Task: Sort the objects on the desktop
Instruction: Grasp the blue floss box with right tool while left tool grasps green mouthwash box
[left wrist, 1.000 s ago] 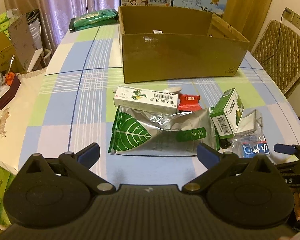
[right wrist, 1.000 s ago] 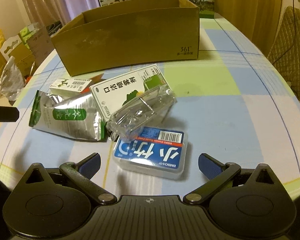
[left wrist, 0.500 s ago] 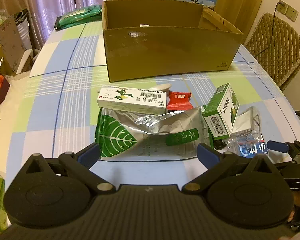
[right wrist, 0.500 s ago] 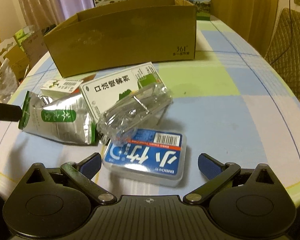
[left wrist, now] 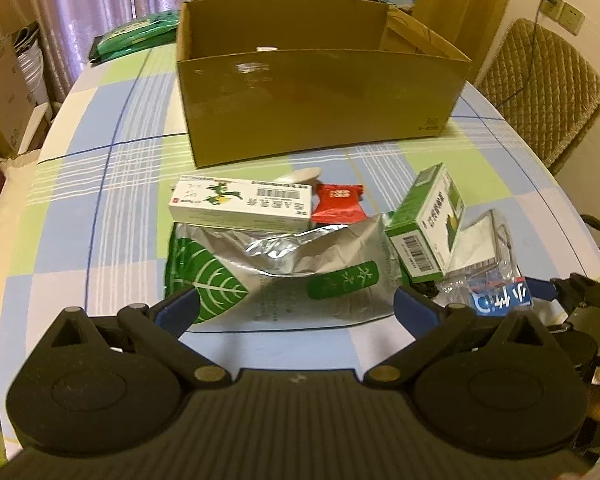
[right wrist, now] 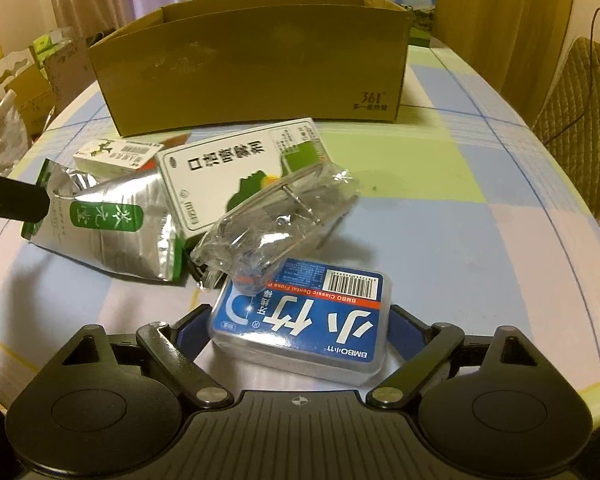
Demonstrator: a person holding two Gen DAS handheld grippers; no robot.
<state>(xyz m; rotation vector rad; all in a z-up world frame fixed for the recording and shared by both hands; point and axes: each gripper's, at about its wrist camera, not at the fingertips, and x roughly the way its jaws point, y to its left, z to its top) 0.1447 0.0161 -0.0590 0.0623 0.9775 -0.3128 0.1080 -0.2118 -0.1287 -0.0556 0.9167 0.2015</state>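
Right tool (right wrist: 300, 326): we see it wide, fingers flanking the floss box (right wrist: 304, 322), lower centre of the frame.
Left tool (left wrist: 296, 306): wide, empty, at the foil pouch (left wrist: 284, 272).
Left view only: red packet (left wrist: 337, 200) mid-frame.

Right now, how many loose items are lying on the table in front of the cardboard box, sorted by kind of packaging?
Cardboard cartons: 2, the long white carton and the green and white carton.
Pouches and wrappers: 3, the silver foil pouch, the red wrapper, the clear plastic bag.
Plastic cases: 1, the blue floss case.
Total: 6.
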